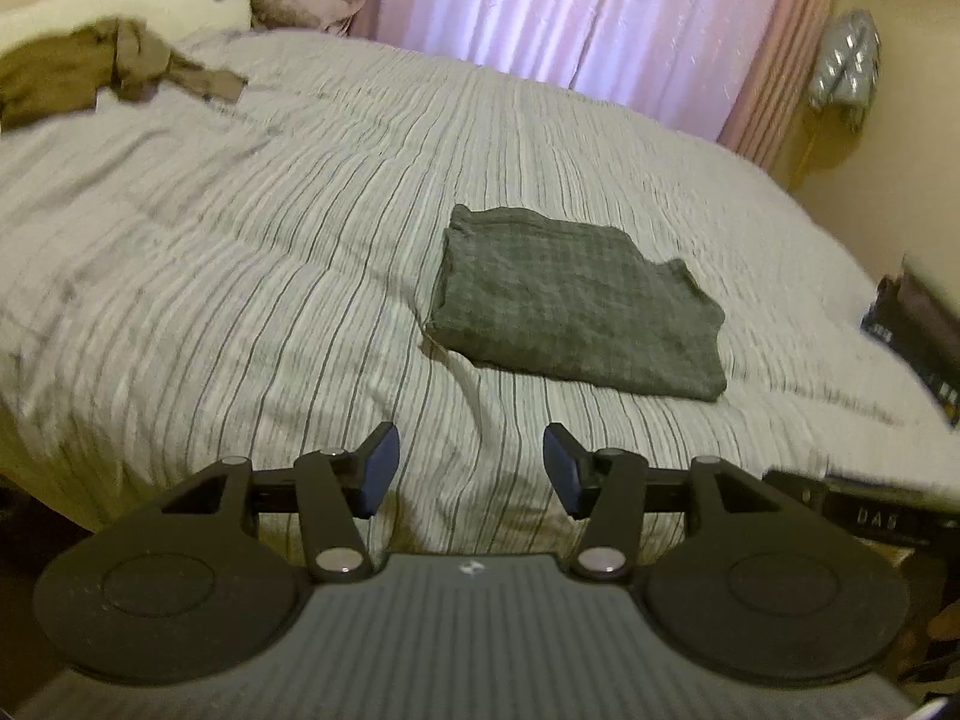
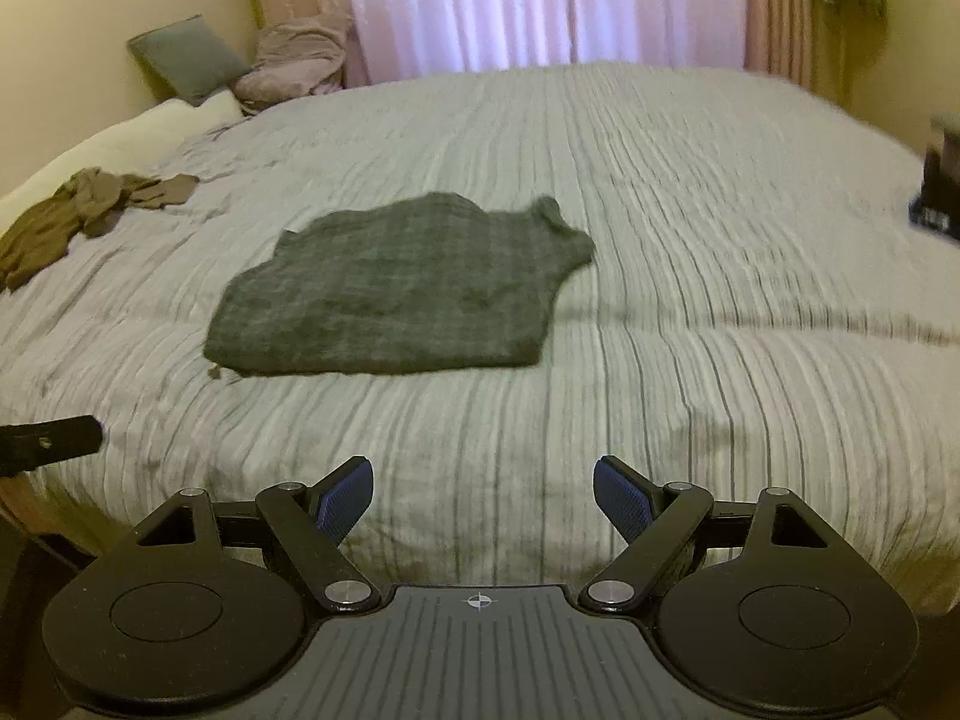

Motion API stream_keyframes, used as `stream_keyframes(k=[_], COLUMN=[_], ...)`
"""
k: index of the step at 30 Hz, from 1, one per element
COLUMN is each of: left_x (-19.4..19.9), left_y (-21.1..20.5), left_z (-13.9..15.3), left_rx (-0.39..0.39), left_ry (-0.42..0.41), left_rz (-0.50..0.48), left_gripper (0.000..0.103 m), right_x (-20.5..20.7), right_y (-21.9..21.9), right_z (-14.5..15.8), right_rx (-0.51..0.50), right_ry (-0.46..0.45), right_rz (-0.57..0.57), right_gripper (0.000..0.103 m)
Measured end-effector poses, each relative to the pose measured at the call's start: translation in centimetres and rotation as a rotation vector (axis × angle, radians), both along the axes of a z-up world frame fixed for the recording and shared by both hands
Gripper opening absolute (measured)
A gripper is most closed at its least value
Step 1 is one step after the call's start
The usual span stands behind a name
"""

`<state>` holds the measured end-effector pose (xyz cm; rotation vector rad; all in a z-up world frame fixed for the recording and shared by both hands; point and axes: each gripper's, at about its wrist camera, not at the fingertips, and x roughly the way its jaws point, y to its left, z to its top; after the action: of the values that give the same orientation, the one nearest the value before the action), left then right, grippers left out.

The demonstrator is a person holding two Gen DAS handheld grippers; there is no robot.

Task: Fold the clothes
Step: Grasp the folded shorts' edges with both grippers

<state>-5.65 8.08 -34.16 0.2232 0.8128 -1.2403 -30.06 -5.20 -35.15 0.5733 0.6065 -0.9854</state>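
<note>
A folded grey checked garment lies flat on the striped bedspread; the right wrist view shows the garment left of centre. A crumpled brown garment lies near the pillows at the far left, also in view as the brown garment. My left gripper hovers over the bed's near edge, short of the grey garment, open with nothing between its pads. My right gripper also stands open and empty, above the near edge of the bedspread.
A cream pillow, a grey cushion and a pink blanket heap sit at the head of the bed. Pink curtains hang behind. Dark objects stand at the bed's right side.
</note>
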Motion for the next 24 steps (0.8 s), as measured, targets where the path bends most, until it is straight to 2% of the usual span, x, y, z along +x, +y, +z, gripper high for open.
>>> stream_keyframes(k=[3,6,11,20,24], left_x=[1.9,3.9,8.6,13.9,14.8], left_y=[-1.3,-2.9,-7.2,-15.7,-18.4], left_z=[-0.5,-0.9,-2.6,-7.6,-9.4], left_rx=[-0.018,-0.041,-0.095,-0.087,-0.064], left_ry=[0.04,0.082,0.232,0.488,0.548], left_rz=[-0.002,-0.01,-0.041,-0.133,-0.145], left_gripper=[0.049,0.049,0.049,0.049,0.049], right_x=[-1.6,-3.5,-5.3,-5.2,-4.8], right_y=[-1.9,-4.4,-8.9,-15.4,-17.8], right_z=[-1.0,-1.8,-2.8,-3.7,-4.6], right_rx=[0.076,0.155,0.243,0.283,0.317], right_ry=[-0.083,-0.221,-0.408,-0.512,-0.558], right_rz=[-0.039,-0.075,-0.115,-0.11,-0.113], right_gripper=[0.084,0.084,0.084,0.084,0.083])
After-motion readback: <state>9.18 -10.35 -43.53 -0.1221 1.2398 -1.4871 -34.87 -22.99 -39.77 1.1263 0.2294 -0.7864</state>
